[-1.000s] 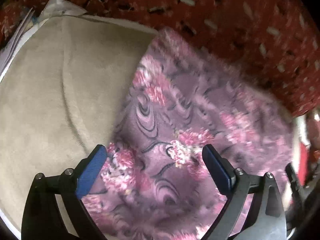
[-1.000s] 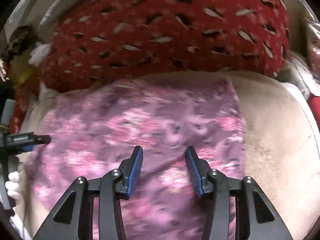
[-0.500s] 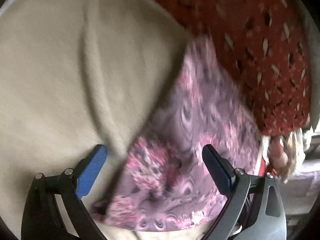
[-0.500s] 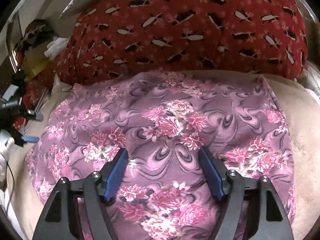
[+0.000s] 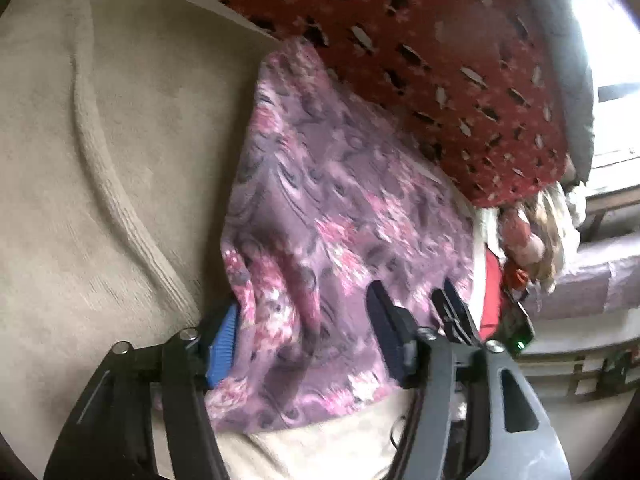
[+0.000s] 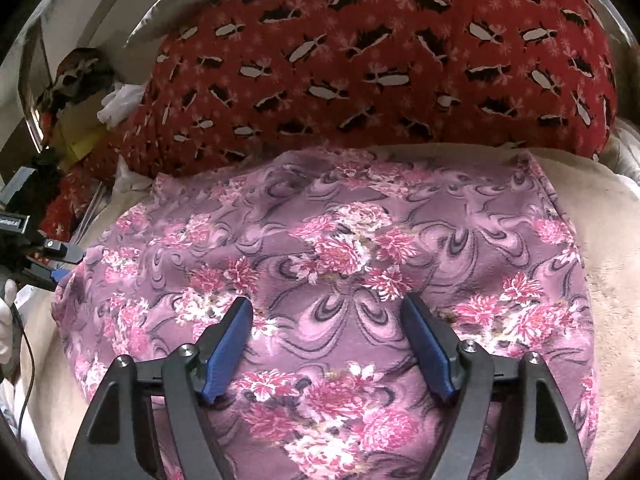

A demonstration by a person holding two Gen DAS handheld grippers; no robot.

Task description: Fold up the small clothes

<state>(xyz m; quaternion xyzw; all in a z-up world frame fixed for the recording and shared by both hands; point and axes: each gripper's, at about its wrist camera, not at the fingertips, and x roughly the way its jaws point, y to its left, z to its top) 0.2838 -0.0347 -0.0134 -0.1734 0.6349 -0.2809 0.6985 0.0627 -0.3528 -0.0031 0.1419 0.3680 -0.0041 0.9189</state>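
Note:
A purple cloth with pink flowers (image 6: 360, 248) lies spread on a beige blanket (image 5: 100, 140). My left gripper (image 5: 304, 312) is at the cloth's left edge (image 5: 248, 280). Its jaws are closing, with a raised ruck of the fabric between them; the blue left pad (image 5: 224, 340) sits against the cloth's edge. From the right wrist view, the left gripper (image 6: 60, 252) shows at that same edge. My right gripper (image 6: 328, 304) hovers low over the near middle of the cloth. Its jaws are opening, with only flat fabric below them and nothing gripped.
A big red pillow with a black and white print (image 6: 380, 52) lies along the cloth's far edge. Clutter and a doll (image 5: 528, 236) lie past the blanket's side. A gloved hand (image 6: 6, 320) and a cable (image 6: 24, 344) are beside the left gripper.
The left wrist view has swung round to the cloth's edge, and the left jaws have narrowed around a ruck of fabric. The right jaws have widened and sunk closer to the cloth.

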